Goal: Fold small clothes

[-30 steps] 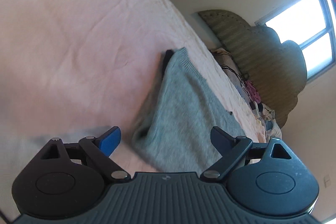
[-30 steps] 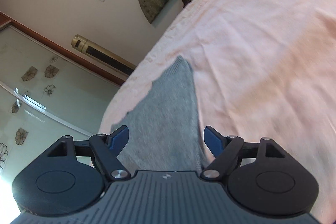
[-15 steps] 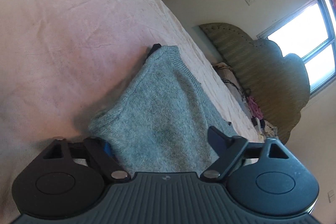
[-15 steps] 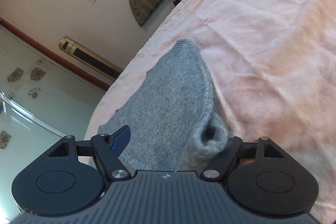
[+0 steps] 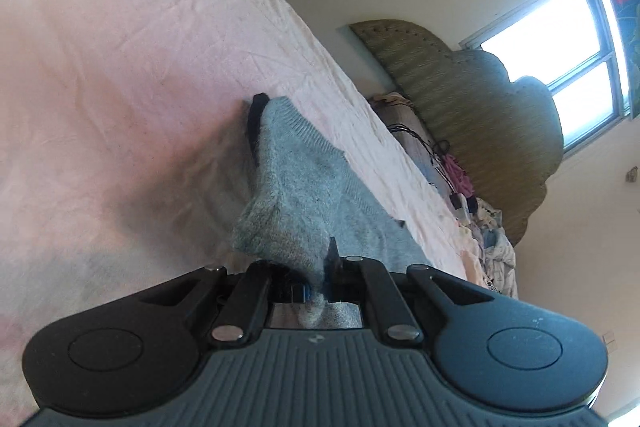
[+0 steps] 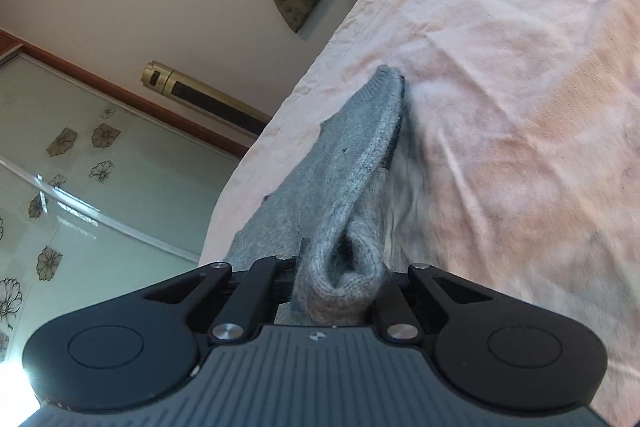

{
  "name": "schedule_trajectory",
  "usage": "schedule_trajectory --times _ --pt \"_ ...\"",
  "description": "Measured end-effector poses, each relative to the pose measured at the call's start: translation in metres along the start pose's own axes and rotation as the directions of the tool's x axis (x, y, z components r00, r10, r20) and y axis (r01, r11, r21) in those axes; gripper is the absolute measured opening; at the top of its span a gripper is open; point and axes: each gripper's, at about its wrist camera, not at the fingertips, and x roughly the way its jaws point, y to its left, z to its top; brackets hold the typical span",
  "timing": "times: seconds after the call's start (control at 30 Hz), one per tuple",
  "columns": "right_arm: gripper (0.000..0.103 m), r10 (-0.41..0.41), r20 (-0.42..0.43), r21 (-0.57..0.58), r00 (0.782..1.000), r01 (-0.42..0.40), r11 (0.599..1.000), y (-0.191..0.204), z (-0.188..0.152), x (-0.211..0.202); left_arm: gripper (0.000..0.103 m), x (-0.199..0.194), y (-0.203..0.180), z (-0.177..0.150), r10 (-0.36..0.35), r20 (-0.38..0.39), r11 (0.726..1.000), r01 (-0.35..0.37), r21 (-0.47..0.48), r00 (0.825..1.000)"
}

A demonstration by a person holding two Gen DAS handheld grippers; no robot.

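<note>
While my left gripper [image 5: 318, 287] and right gripper [image 6: 340, 285] clamped tight on it, the fuzzy grey knit garment [image 5: 304, 195] bunched over the pink bedsheet [image 5: 120, 67].

We are looking at a home bedroom: a bed [image 5: 120, 75] under a pink sheet is filling most of both views, a padded headboard [image 5: 480, 99] is standing at upper right by a window [image 5: 560, 39], and what may be a wardrobe's flowered glass doors [image 6: 80, 167] are showing at left.
</note>
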Motion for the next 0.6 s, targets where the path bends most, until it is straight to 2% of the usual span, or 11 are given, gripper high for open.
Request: schedule_trajectory --times 0.07,0.2,0.27,0.33,0.37,0.4,0.43,0.47,0.5,0.53,0.6 --pt "0.011 0.007 -0.023 -0.018 1.000 -0.008 1.000 0.000 -0.010 -0.016 0.005 -0.021 0.005 -0.011 -0.005 -0.012 1.000 0.006 0.015 1.000" --pt "0.011 0.007 -0.088 0.011 0.996 -0.006 1.000 -0.015 -0.039 -0.055 0.005 -0.050 0.030 -0.041 0.056 -0.092 0.997 -0.051 0.052 0.994" --pt "0.013 -0.050 -0.115 -0.009 0.992 0.049 0.999 -0.022 -0.052 -0.067 0.007 -0.060 0.046 -0.052 0.091 -0.133 0.993 -0.079 0.092 0.987" --pt "0.028 -0.167 -0.117 -0.055 0.979 0.161 0.985 -0.027 -0.060 -0.078 0.012 -0.072 0.053 -0.051 0.169 -0.078 0.976 -0.156 0.149 0.982" --pt "0.036 -0.161 -0.107 -0.059 0.981 0.156 0.986 -0.030 -0.058 -0.084 0.016 -0.077 0.053 -0.044 0.176 -0.056 0.973 -0.165 0.164 0.983" --pt "0.049 -0.145 -0.089 -0.059 0.985 0.140 0.988 -0.030 -0.051 -0.091 0.032 -0.081 0.050 -0.033 0.177 -0.022 0.970 -0.170 0.174 0.984" --pt "0.059 -0.148 -0.051 -0.072 0.988 0.145 0.987 -0.027 -0.040 -0.098 0.054 -0.083 0.043 -0.021 0.181 0.035 0.964 -0.185 0.192 0.983" --pt "0.075 -0.158 -0.010 -0.098 0.987 0.157 0.983 -0.021 -0.029 -0.102 0.068 -0.082 0.033 -0.010 0.184 0.093 0.953 -0.200 0.229 0.979" --pt "0.077 -0.161 0.022 -0.142 0.987 0.162 0.976 -0.014 -0.014 -0.102 0.091 -0.077 0.023 -0.001 0.176 0.134 0.939 -0.207 0.275 0.975" --pt "0.077 -0.161 0.025 -0.180 0.987 0.163 0.970 -0.008 -0.001 -0.097 0.094 -0.068 0.012 0.010 0.155 0.170 0.919 -0.205 0.337 0.973" --pt "0.077 -0.194 0.036 -0.266 0.980 0.196 0.944 0.005 0.029 -0.075 0.094 -0.038 -0.003 0.027 0.166 0.196 0.877 -0.235 0.418 0.966"
